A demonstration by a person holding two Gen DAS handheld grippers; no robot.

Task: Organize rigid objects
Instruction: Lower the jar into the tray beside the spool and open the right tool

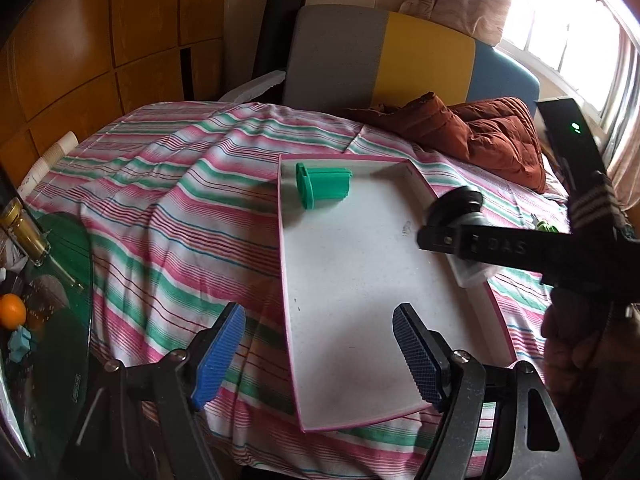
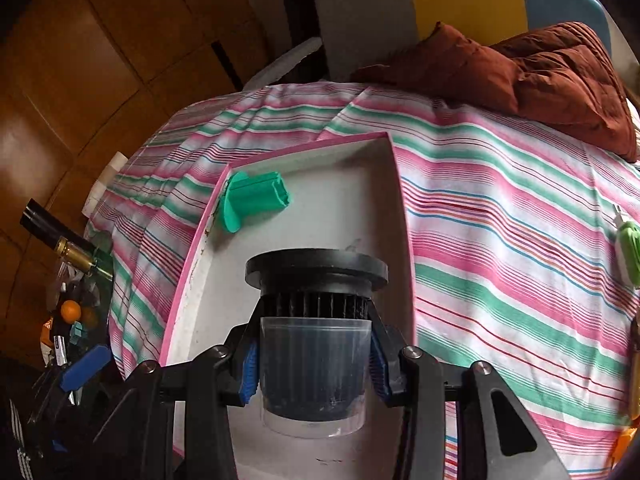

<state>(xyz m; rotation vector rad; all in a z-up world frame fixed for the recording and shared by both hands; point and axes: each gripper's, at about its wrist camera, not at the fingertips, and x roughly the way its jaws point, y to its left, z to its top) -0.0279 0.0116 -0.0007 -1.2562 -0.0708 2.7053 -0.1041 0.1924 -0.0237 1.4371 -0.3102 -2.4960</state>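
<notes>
Black ribbed filter (image 2: pixel 316 300) in its clear cup is clamped between the right gripper (image 2: pixel 314 360) pads, its long axis running forward along the fingers, flanged end farthest out, over the pink-edged tray (image 2: pixel 396 184). Ahead and left lies a green spool (image 2: pixel 250 200) on its side. Left gripper (image 1: pixel 320 356) hangs spread, empty.

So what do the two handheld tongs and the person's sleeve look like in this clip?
Both tongs have black angular frames with silver bolts. The left tongs carry blue ribbed pads; the right tongs have matching blue pads. Its black finger shows raised lettering and a green indicator light. The sleeve is dark with pale stripes.
</notes>
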